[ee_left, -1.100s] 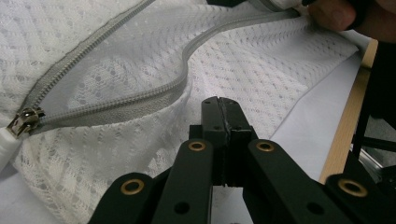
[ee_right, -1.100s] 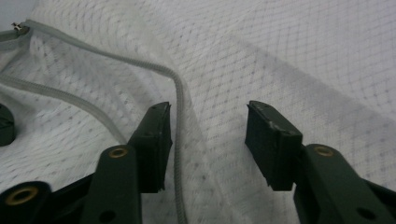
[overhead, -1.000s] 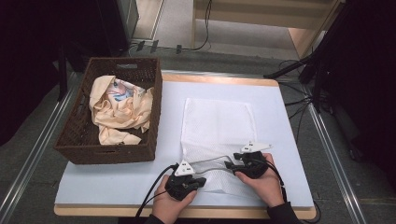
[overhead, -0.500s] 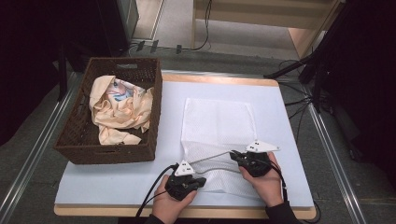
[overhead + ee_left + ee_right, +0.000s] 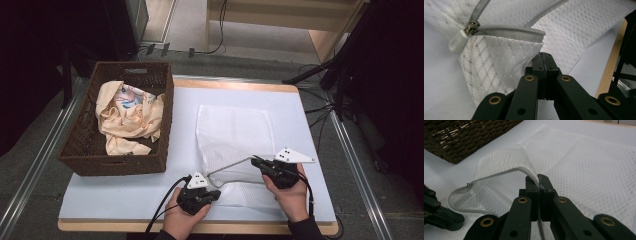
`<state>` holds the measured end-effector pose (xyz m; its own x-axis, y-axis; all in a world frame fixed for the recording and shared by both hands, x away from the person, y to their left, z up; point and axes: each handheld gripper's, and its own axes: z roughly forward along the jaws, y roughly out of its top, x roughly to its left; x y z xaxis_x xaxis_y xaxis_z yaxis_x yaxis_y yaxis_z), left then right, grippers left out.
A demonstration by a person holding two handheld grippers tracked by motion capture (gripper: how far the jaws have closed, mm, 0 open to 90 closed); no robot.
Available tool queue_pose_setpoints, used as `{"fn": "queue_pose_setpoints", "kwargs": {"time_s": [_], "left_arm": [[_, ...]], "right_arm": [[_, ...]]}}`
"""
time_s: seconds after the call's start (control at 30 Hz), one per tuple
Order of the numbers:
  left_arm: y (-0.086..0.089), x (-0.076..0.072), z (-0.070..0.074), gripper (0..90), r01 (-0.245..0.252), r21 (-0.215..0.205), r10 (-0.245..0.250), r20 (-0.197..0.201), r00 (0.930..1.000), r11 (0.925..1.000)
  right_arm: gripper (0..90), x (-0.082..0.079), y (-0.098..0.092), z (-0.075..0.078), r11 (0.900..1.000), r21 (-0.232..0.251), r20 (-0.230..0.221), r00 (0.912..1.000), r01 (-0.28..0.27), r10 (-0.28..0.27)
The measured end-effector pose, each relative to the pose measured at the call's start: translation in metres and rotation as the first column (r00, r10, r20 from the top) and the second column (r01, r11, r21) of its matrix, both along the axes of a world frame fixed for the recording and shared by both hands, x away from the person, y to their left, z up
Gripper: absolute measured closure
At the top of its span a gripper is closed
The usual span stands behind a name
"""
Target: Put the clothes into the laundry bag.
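- Sitting left of the mesh bag (image 5: 235, 135), the wicker basket (image 5: 75, 150) holds crumpled cloth (image 5: 127, 117).
- Left gripper (image 5: 543, 58) clamps the bag's near corner.
- Right gripper (image 5: 539, 182), jaws just closing, pinches its zipper edge (image 5: 499, 173); tugging too hard may tear the mesh.

Table light: bright and even on the white table top (image 5: 150, 195) in the high view, seemingly from overhead.
Surroundings: dim; the floor and far corners fall nearly to black.
Shadows: soft and short, a faint one under the wicker basket (image 5: 75, 155) along its near wall.
Glare: none harsh; the mesh bag (image 5: 235, 132) stays readable (its weave is only faintly resolved from above).
High view sharpness: mildly soft and grainy.
Left gripper view: zipper (image 5: 509, 31) crisp, near black links blurred, right edge dark.
Right gripper view: near links out of focus, far mesh soft.
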<state>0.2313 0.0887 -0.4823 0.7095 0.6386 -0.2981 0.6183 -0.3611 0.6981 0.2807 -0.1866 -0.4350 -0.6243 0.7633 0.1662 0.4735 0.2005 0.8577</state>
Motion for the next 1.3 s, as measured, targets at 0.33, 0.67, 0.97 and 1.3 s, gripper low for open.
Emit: {"fn": "queue_pose_setpoints", "kwargs": {"time_s": [0.33,0.67,0.97,1.3], "left_arm": [[0.003,-0.002,0.006,62.9,0.059,-0.072,-0.06,-0.011,0.9982,0.9957],[0.016,-0.005,0.046,23.7,0.046,-0.126,-0.034,0.096,0.9948,0.991],[0.034,0.013,0.072,4.6,-0.01,-0.153,0.029,0.121,0.9922,0.9882],[0.038,0.037,0.097,0.7,-0.06,-0.119,0.081,0.176,0.9811,0.9911]], "right_arm": [[88.5,0.004,-0.001,-0.01,1.0,-0.004,-0.03,0.9995,0.004,-0.004],[88.3,0.007,-0.006,-0.014,1.0,0.01,-0.048,0.9988,0.008,-0.007],[88.1,0.007,-0.004,-0.016,1.0,0.002,-0.055,0.9985,0.002,-0.002],[88.0,0.007,-0.004,-0.018,1.0,0.003,-0.06,0.9982,0.002,-0.002]]}}
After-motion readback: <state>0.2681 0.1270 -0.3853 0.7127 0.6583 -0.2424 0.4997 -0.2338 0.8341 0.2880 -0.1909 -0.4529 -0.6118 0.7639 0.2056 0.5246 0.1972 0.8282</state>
